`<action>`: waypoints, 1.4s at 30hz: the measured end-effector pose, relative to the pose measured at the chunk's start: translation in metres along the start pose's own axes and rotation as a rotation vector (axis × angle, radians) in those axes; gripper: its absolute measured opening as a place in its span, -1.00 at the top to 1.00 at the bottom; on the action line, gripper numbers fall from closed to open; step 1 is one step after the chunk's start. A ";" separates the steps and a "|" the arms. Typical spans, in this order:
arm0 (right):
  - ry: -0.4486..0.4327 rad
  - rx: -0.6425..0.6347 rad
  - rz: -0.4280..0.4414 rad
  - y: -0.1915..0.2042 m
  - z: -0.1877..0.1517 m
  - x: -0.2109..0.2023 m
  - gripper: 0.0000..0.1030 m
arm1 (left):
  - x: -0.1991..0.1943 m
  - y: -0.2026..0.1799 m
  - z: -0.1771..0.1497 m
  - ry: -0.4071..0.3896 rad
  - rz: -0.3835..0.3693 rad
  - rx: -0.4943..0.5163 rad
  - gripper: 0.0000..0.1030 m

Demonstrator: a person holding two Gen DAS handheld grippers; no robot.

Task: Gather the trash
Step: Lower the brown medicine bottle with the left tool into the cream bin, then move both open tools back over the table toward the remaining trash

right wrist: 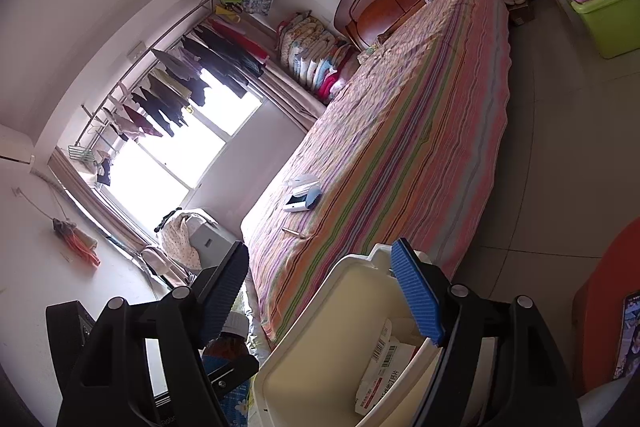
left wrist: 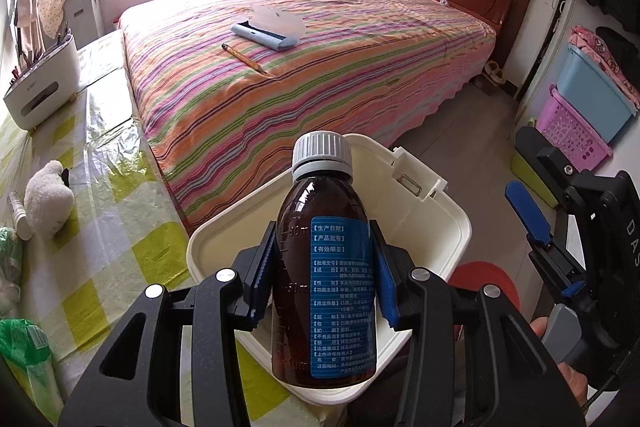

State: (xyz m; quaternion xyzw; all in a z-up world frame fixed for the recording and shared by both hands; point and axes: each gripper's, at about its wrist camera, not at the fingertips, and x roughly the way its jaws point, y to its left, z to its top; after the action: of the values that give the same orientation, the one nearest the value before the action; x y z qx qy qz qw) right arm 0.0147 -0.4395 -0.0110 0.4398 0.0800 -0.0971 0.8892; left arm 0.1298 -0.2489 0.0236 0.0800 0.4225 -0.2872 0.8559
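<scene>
My left gripper (left wrist: 323, 227) is shut on a brown medicine bottle (left wrist: 324, 287) with a white cap and a blue label. Its blue pads press on both sides, and it holds the bottle above an open white bin (left wrist: 224, 239). The right wrist view looks into that bin (right wrist: 304, 331), where a white carton with a barcode (right wrist: 380, 367) lies. My right gripper (right wrist: 320, 247) stands open beside the bin's rim with nothing gripped. From the left wrist view it appears at the right edge (left wrist: 516, 163). Part of the bottle (right wrist: 228, 347) shows behind its left finger.
A bed with a striped cover (left wrist: 320, 87) fills the middle, with a blue pencil case (left wrist: 268, 27) and a pencil (left wrist: 244, 58) on it. To the left, a checkered tabletop (left wrist: 100, 187) carries a plush toy (left wrist: 48, 199). Plastic baskets (left wrist: 576, 131) stand at the right and a red stool (left wrist: 488, 279) behind the bin.
</scene>
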 end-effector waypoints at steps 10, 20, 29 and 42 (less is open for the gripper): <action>0.030 0.017 0.002 -0.003 -0.002 0.003 -0.39 | -0.024 -0.006 0.003 -0.051 0.043 -0.105 -0.40; 0.129 0.068 -0.002 -0.006 -0.010 0.023 -0.39 | -0.215 -0.012 -0.042 -0.381 0.105 -0.329 -0.77; 0.180 0.018 -0.018 0.018 -0.027 0.037 -0.39 | -0.342 -0.005 -0.089 -0.624 0.096 -0.514 -0.86; 0.261 0.003 -0.006 0.047 -0.052 0.058 -0.39 | -0.412 -0.012 -0.116 -0.787 0.090 -0.555 -0.86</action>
State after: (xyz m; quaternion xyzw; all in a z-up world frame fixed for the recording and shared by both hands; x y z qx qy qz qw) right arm 0.0789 -0.3756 -0.0194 0.4498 0.1964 -0.0417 0.8703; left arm -0.1526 -0.0403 0.2688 -0.2479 0.1233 -0.1349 0.9514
